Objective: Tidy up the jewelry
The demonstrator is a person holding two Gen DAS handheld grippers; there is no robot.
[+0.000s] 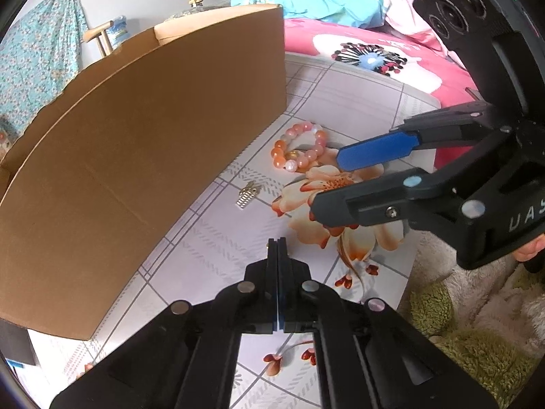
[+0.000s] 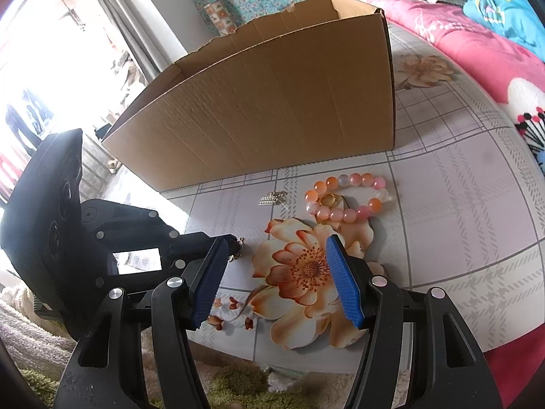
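Observation:
A bracelet of pink and orange beads (image 1: 299,150) (image 2: 347,201) lies on the flowered tablecloth (image 1: 204,259), with a gold ring (image 2: 328,200) inside its loop. A small silver piece (image 1: 248,196) (image 2: 270,198) rests between the bracelet and the cardboard box (image 1: 136,136) (image 2: 272,109). My left gripper (image 1: 277,242) (image 2: 235,240) is tipped down onto the cloth and shut on a small gold piece (image 2: 239,248), whose loops poke out at its tip. My right gripper (image 2: 276,283) (image 1: 327,182) hangs open over the printed flower, short of the bracelet, with nothing between its blue pads (image 2: 344,283).
The tall open box stands along the far side of the table. A bed with a pink quilt (image 1: 340,44) (image 2: 477,41) and blue bedding lies past the table's right edge. Fluffy green and white fabric (image 1: 477,334) sits below the near edge.

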